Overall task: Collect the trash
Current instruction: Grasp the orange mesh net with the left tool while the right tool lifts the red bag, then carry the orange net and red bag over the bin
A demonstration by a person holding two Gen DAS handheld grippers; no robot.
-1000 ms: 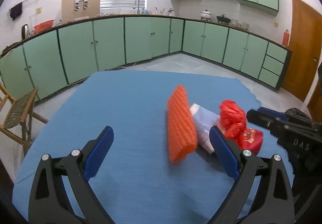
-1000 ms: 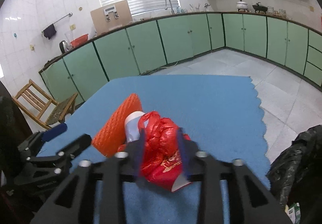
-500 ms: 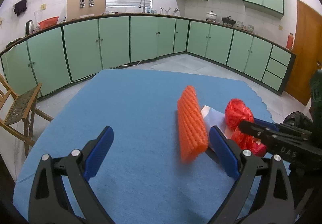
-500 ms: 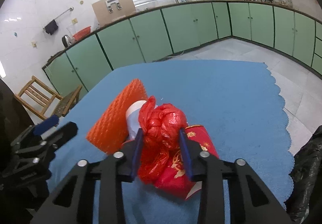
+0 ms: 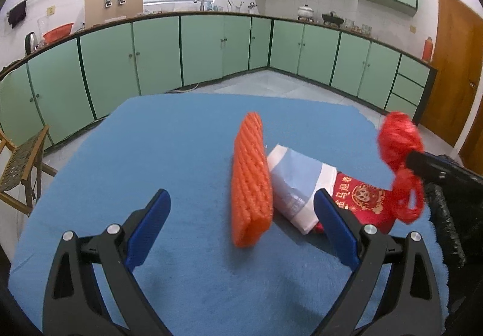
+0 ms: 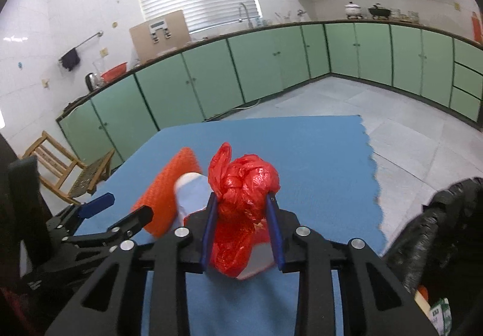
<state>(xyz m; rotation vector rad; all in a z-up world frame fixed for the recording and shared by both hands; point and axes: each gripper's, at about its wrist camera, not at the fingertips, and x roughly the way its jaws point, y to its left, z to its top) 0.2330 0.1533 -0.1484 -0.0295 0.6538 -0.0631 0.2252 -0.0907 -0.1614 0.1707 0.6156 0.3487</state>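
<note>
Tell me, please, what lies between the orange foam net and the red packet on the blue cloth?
A white and pale blue package lies between the orange foam net and the red packet, seen in the left wrist view.

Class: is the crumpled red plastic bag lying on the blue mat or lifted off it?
Lifted: the right gripper pinches the red plastic bag, which hangs above the blue mat.

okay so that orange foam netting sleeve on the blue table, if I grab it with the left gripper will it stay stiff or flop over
The orange foam sleeve probably bends and squashes: its surface is open ribbed mesh. It looks light for its size, so the open left gripper may nudge it across the blue table cover before gripping. It lies flattish, so rolling seems unlikely.
</note>
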